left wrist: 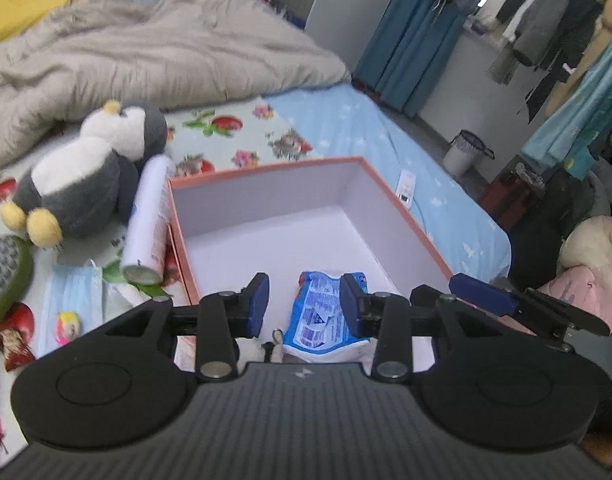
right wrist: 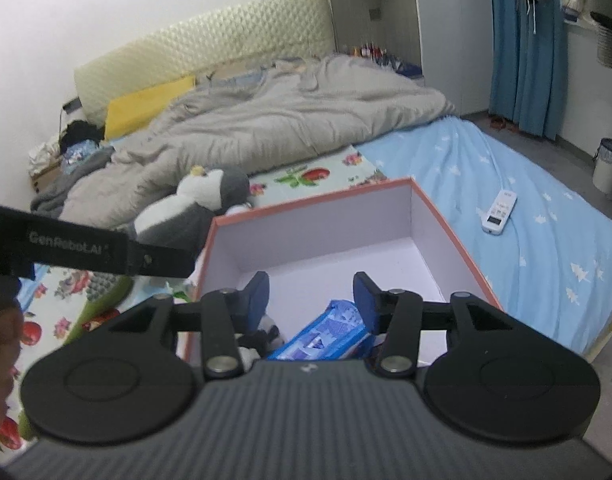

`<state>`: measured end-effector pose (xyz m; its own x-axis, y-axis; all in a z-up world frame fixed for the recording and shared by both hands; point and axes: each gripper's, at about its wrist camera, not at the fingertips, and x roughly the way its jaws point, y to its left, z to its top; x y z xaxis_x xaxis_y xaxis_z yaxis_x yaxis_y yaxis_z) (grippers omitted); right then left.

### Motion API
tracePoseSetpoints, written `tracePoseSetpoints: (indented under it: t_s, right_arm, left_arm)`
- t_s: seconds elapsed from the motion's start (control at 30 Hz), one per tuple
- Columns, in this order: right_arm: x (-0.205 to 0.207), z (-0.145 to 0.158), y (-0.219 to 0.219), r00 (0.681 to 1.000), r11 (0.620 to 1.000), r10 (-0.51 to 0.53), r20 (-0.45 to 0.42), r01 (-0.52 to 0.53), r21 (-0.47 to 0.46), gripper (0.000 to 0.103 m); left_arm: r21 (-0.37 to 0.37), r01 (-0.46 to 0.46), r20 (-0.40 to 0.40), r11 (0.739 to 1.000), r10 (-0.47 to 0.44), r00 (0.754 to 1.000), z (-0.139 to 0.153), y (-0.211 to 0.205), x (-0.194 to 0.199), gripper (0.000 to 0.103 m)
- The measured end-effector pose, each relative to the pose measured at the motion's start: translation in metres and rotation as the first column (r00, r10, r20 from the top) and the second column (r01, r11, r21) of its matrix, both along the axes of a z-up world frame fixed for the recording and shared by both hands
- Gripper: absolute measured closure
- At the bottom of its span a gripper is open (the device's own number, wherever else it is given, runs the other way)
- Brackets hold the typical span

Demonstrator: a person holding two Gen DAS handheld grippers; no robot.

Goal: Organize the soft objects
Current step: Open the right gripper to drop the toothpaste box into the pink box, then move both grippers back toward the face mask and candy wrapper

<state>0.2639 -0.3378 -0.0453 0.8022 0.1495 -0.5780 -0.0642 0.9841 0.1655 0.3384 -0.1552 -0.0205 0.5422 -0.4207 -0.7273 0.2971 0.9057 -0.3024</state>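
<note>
Bed point(right wrist: 545, 208) bears orange box point(left wrist: 405, 216); blue curtains point(right wrist: 521, 48) behind. Both claws point(left wrist: 304, 304) point(right wrist: 311, 300) part-open, empty.

Home bedroom — bed point(right wrist: 525, 208) w/ padded headboard point(right wrist: 210, 36), rumpled duvet point(right wrist: 266, 120), curtains point(right wrist: 525, 48), clothes point(left wrist: 545, 20) hung by window.

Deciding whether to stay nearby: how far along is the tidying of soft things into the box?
Done: a blue tissue pack and a small plush lie in the box. In hand: nothing; the left tool and right tool are open. Left: the penguin plush and face mask.
</note>
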Motion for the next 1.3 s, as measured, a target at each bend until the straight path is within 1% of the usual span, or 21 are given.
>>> tracePoseSetpoints:
  t_s: [0.2,0.33,0.5,0.63,0.73,0.9,1.17,1.3]
  right_arm:
    - [-0.027,0.017,0.009,0.997,1.0,0.019,0.08,-0.02,0.004,0.054]
    - [-0.043,0.025,0.017,0.992,0.999,0.038,0.12,-0.039,0.004,0.054]
    - [-0.063,0.029,0.032,0.987,0.997,0.078,0.143,-0.077,-0.013,0.054]
    - [-0.076,0.028,0.043,0.985,0.995,0.1,0.144,-0.099,-0.013,0.053]
    - [-0.083,0.025,0.053,0.984,0.993,0.12,0.135,-0.12,-0.01,0.054]
    - [-0.089,0.026,0.07,0.979,0.988,0.149,0.138,-0.152,0.009,0.053]
    - [-0.101,0.027,0.09,0.969,0.979,0.199,0.149,-0.202,0.003,0.053]
    - [-0.106,0.02,0.095,0.968,0.978,0.206,0.141,-0.208,-0.003,0.053]
  left_arm:
    - [0.01,-0.01,0.106,1.0,0.009,0.994,0.02,0.016,-0.037,0.059]
    - [0.007,-0.04,0.166,0.999,0.038,0.985,0.03,0.034,-0.062,0.059]
    - [0.012,-0.065,0.213,0.998,0.061,0.975,0.037,0.054,-0.094,0.059]
    - [0.008,-0.087,0.234,0.996,0.083,0.969,0.038,0.071,-0.121,0.059]
    - [-0.025,-0.11,0.226,0.994,0.113,0.968,0.036,0.086,-0.138,0.059]
    - [-0.035,-0.138,0.236,0.99,0.143,0.961,0.033,0.102,-0.169,0.059]
    - [-0.05,-0.23,0.215,0.972,0.236,0.948,0.021,0.13,-0.214,0.059]
    - [-0.045,-0.278,0.206,0.96,0.281,0.938,0.01,0.14,-0.229,0.059]
